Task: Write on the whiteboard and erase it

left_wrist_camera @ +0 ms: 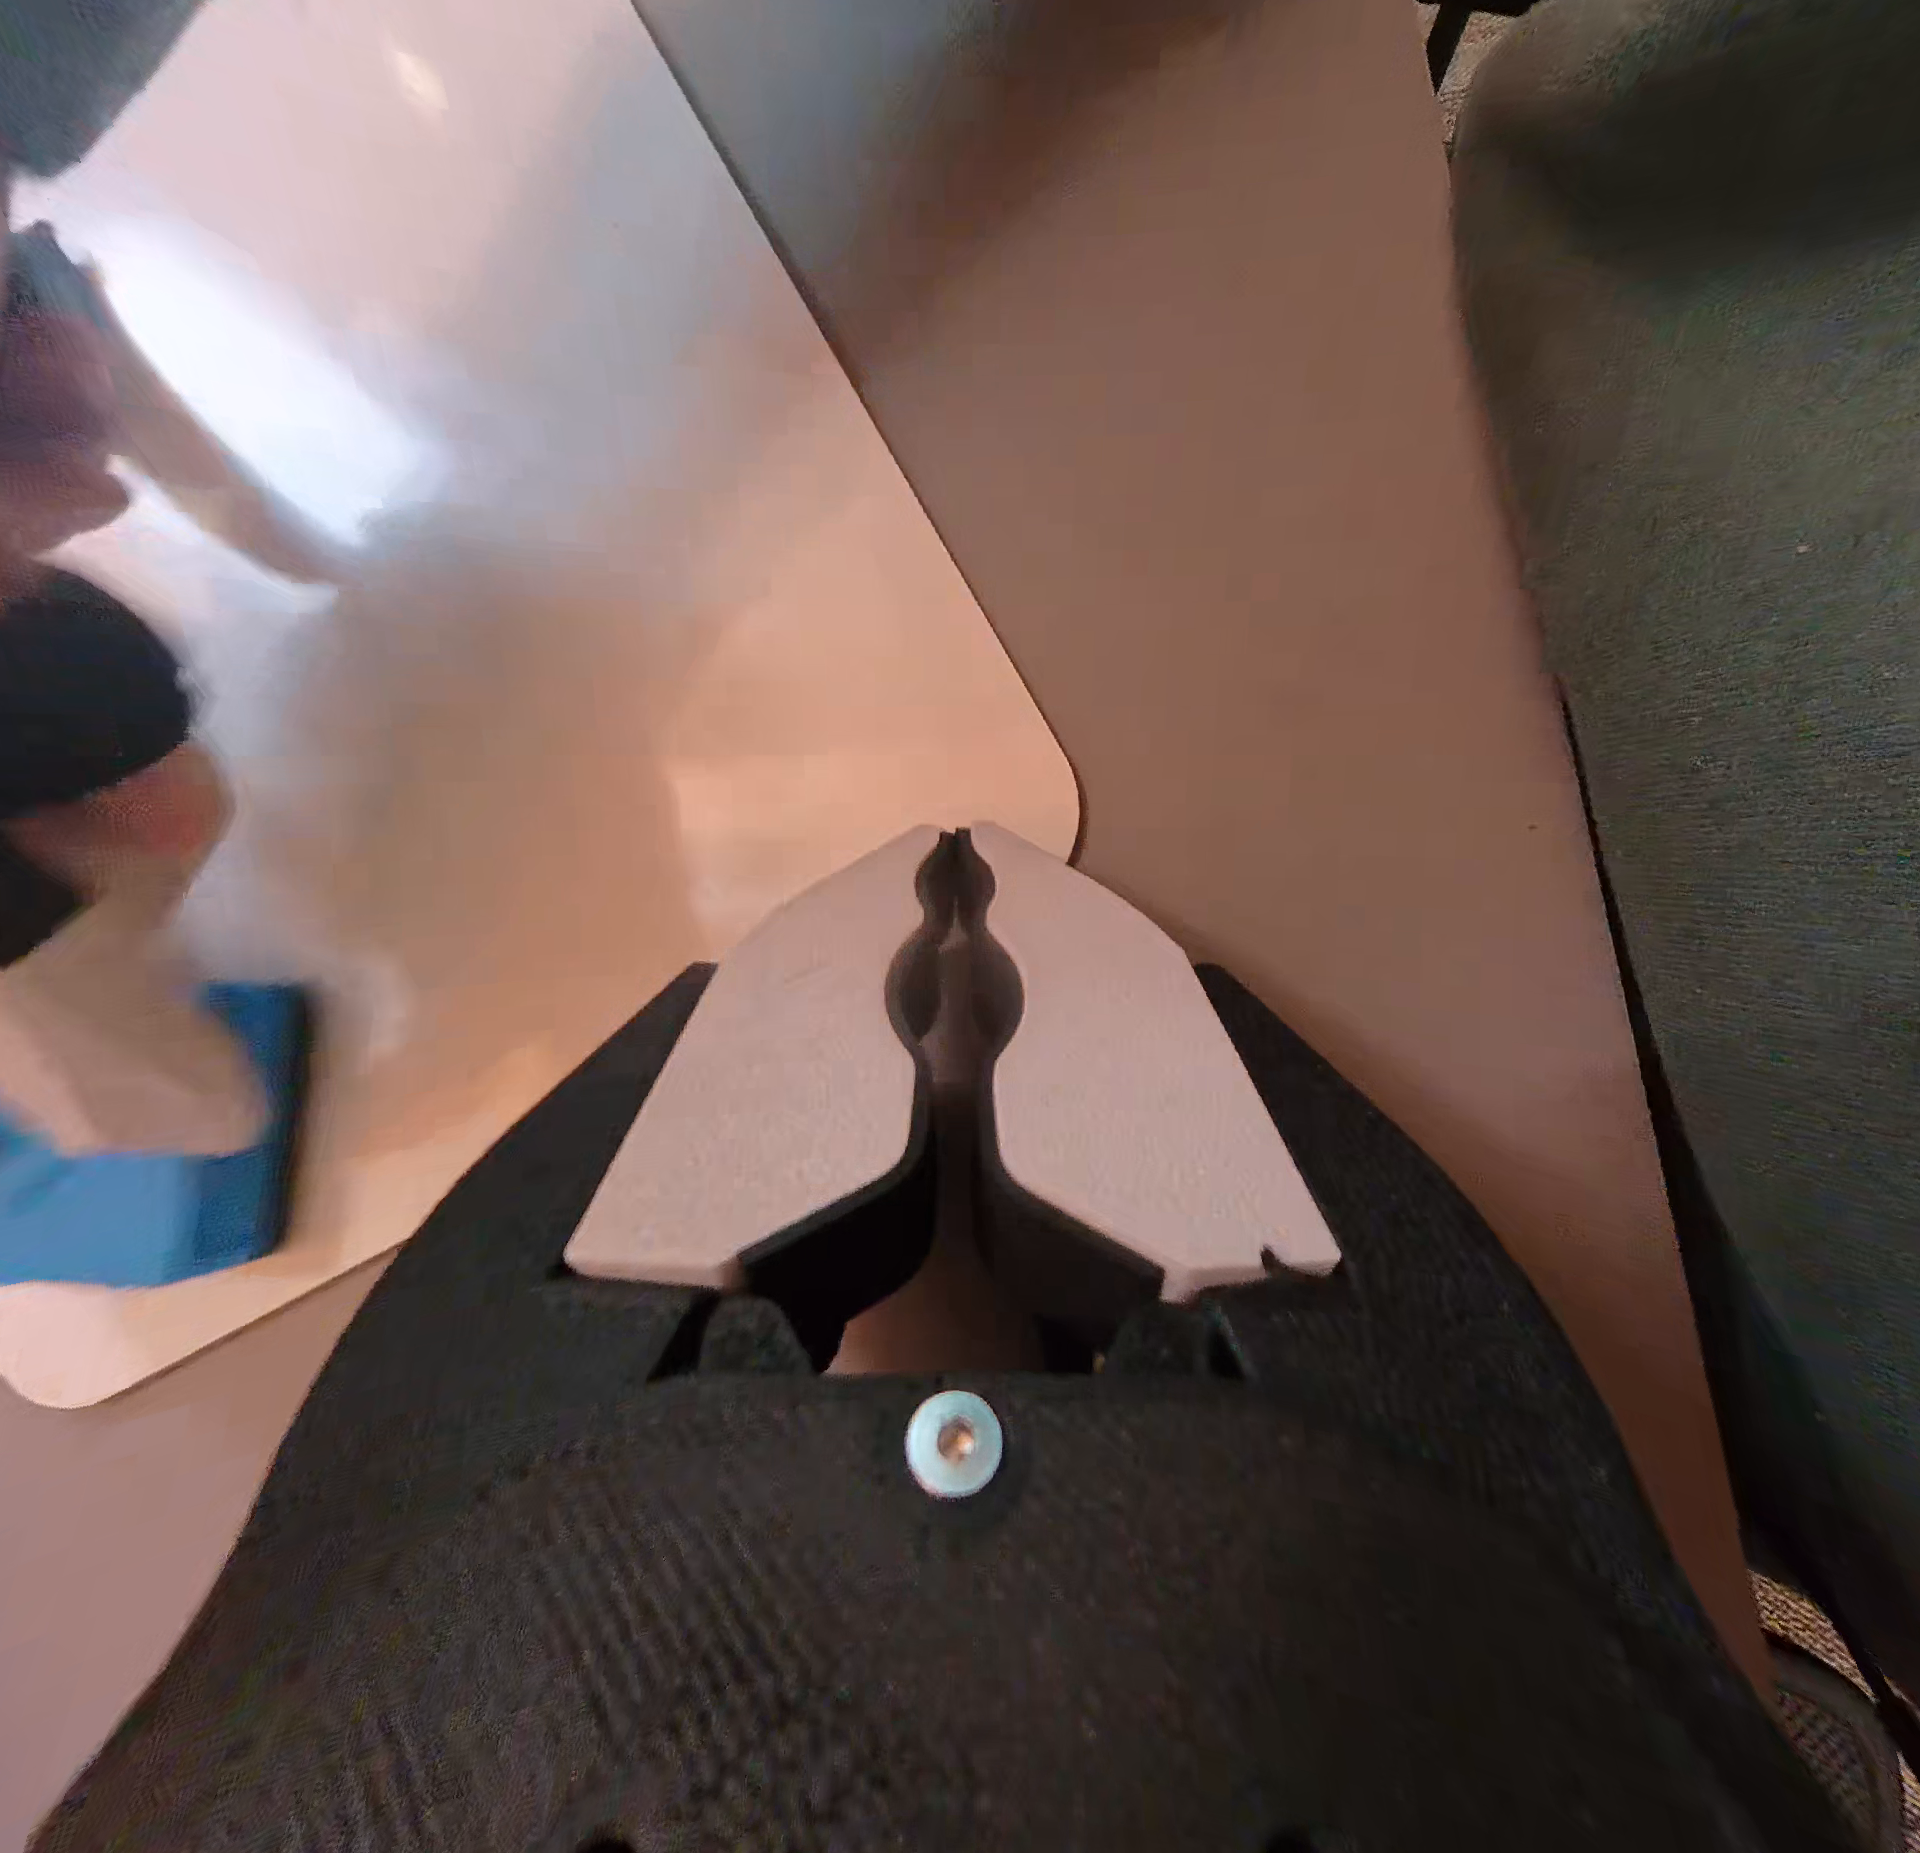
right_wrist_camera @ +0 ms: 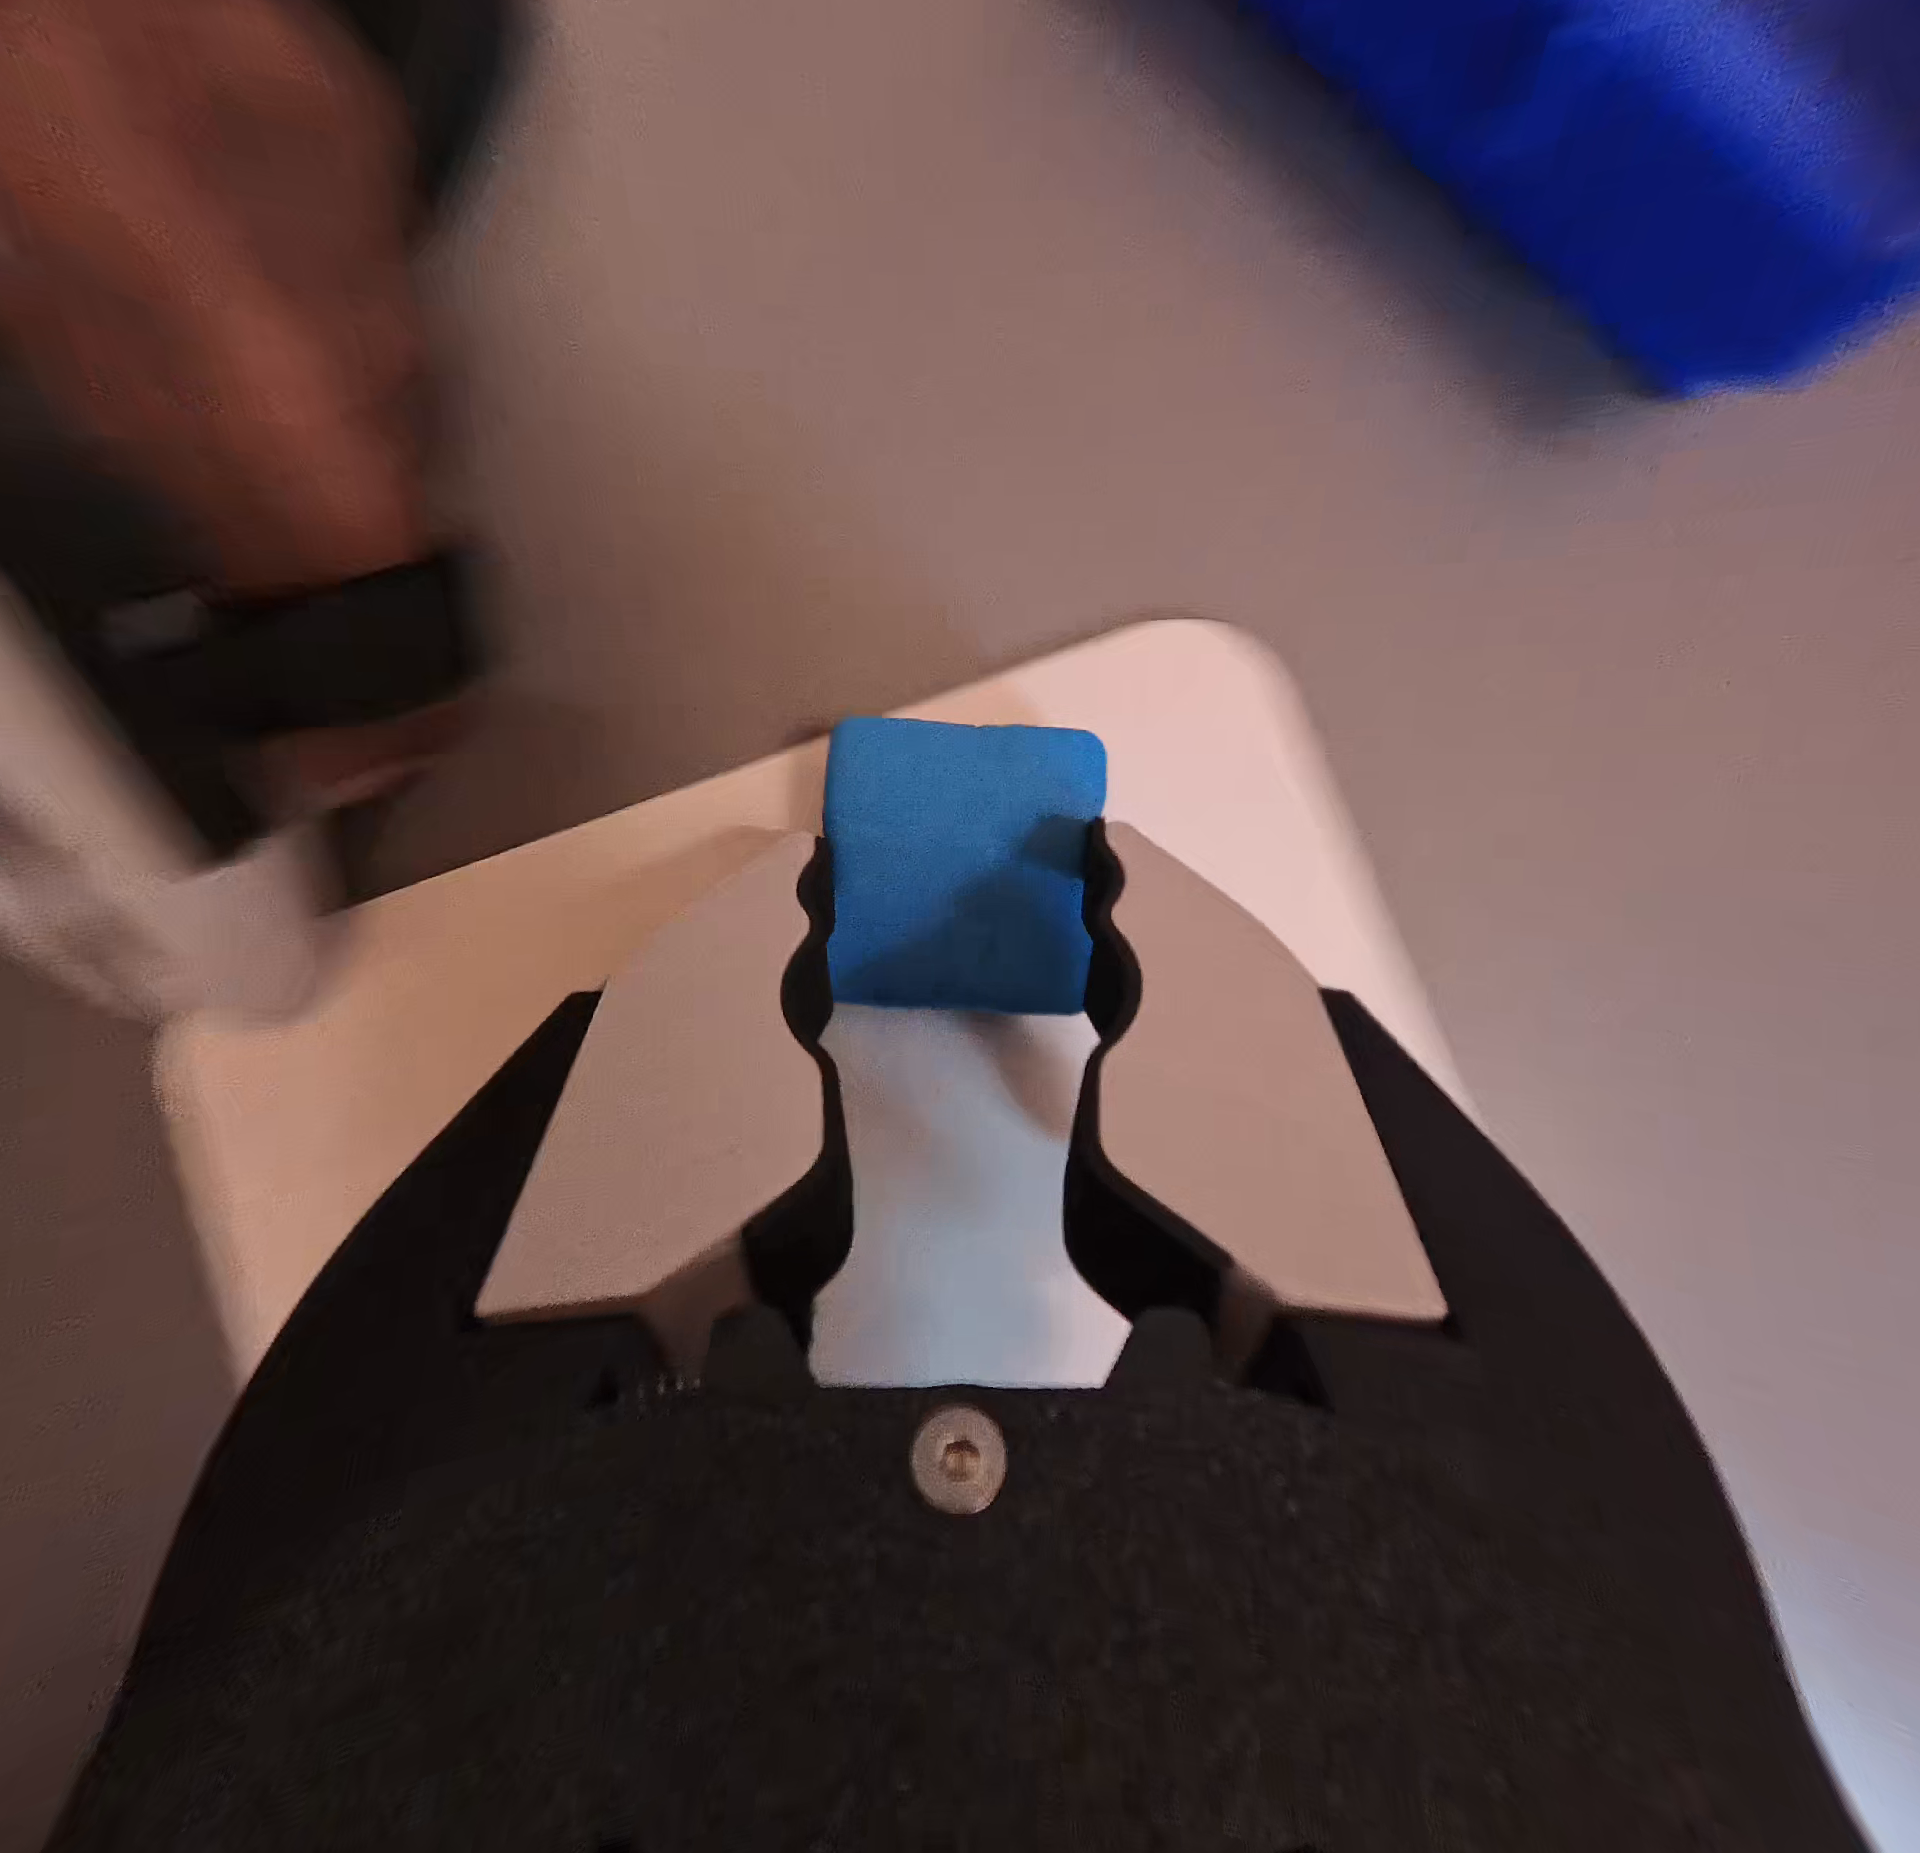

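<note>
Two grippers: right gripper [right_wrist_camera: 956, 868] jaws clamp blue eraser [right_wrist_camera: 961, 868] over whiteboard [right_wrist_camera: 1247, 764]; left gripper [left_wrist_camera: 958, 847] jaws closed, empty, pinning corner; wipe flat, evenly.

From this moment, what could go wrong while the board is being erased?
1. The right gripper holds the blue eraser only near its jaw tips, so hard rubbing might twist it loose.
2. The eraser works near a rounded corner of the whiteboard; it might slip off the edge.
3. The left gripper, shut and empty, sits at another corner; the board may slide.
</note>
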Available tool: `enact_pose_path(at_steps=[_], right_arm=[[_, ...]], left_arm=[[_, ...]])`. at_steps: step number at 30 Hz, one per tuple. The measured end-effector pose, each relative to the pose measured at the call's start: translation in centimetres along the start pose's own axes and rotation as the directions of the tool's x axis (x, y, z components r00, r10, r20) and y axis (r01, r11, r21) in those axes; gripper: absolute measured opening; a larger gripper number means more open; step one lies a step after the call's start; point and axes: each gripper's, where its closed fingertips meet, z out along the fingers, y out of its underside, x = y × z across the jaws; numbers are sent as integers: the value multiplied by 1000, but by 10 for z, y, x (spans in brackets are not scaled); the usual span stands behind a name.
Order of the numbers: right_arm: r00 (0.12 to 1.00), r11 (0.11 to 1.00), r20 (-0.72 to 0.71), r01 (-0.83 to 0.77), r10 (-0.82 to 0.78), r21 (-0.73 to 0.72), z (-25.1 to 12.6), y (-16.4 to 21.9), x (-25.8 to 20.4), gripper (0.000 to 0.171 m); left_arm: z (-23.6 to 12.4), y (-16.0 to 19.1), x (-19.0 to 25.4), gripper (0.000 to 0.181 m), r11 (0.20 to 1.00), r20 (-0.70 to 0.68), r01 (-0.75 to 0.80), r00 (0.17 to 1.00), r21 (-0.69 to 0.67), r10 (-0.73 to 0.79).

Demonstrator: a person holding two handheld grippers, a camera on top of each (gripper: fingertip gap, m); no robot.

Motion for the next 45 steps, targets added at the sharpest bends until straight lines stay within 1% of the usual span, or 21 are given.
enact_pose_path(at_steps=[2, 3, 5, 7, 10, 12, 14, 17, 19, 21, 23, 25, 27, 31, 33, 34, 36, 39, 41, 43, 45], right_arm=[[990, 996, 110, 86, -87, 15, -7, 8, -58, 47], [985, 992, 119, 122, -124, 21, -10, 12, -77, 47], [991, 995, 89, 97, -98, 13, -14, 17, -75, 47], [999, 1000, -49, -21, 22, 12, -16, 19, -23, 47], [937, 965, -232, -255, 261, 55, -35, 43, 69, 47], [890, 936, -290, -346, 352, 74, -54, 66, 88, 47], [920, 951, -239, -306, 310, 51, -54, 66, 46, 47], [989, 993, -84, -118, 118, 3, -36, 43, -58, 47], [993, 997, -93, -77, 74, -29, -36, 43, -66, 47], [957, 976, -199, -217, 211, -6, -49, 60, -7, 47], [862, 921, -343, -389, 374, 27, -80, 98, 69, 47], [770, 856, -409, -514, 490, 58, -110, 134, 108, 47], [789, 866, -403, -500, 464, 17, -115, 140, 89, 47], [937, 957, -234, -282, 260, -65, -86, 104, -38, 47], [954, 970, -210, -233, 215, -69, -84, 101, -84, 47], [949, 967, -219, -246, 227, -61, -89, 107, -91, 47], [901, 939, -288, -344, 324, -19, -110, 133, -73, 47], [731, 838, -450, -541, 513, 77, -165, 199, -10, 47], [647, 787, -494, -603, 580, 134, -189, 229, 13, 47], [662, 802, -501, -585, 557, 119, -184, 222, 16, 47], [769, 865, -432, -499, 472, 57, -150, 181, 4, 47]], left_arm=[[0, 0, 0, 1, 1000, -5, 3, 1000, 1, -3], [0, 0, 1, 0, 1000, -12, 5, 1000, 2, -5], [0, 0, 2, 0, 1000, -23, 6, 1000, 6, -6], [1, -1, 3, 0, 1000, -29, 3, 1000, 6, -3], [1, -1, 3, 0, 1000, -27, 7, 1000, 9, -7], [0, 0, 2, 0, 1000, -17, 13, 1000, 7, -13], [0, 1, 1, 0, 1000, -12, 14, 1000, 4, -14], [0, 1, 2, 0, 1000, -24, 15, 1000, 4, -15], [0, -1, 6, 0, 1000, -42, 12, 999, 8, -12], [1, -2, 4, 0, 1000, -27, -1, 1000, 7, 1], [1, -1, 3, 0, 1000, -28, 12, 1000, 13, -12], [1, -1, 2, 0, 1000, -18, 12, 1000, 11, -11], [1, 0, 2, 0, 1000, -11, 9, 1000, 6, -9], [1, 0, 1, 0, 1000, -16, 21, 1000, 7, -21], [0, 0, 1, 0, 1000, -16, 21, 1000, 8, -20], [0, 0, 1, 0, 1000, -16, 20, 1000, 8, -20], [0, 0, 1, 0, 1000, -17, 21, 1000, 7, -20], [0, 1, 1, 0, 1000, -14, 18, 1000, 3, -18], [-1, 1, 2, 0, 1000, -9, 17, 1000, -2, -17], [-1, 2, 2, 0, 1000, -6, 22, 1000, -3, -22], [-1, 2, 2, 0, 1000, -12, 31, 999, -4, -31]])
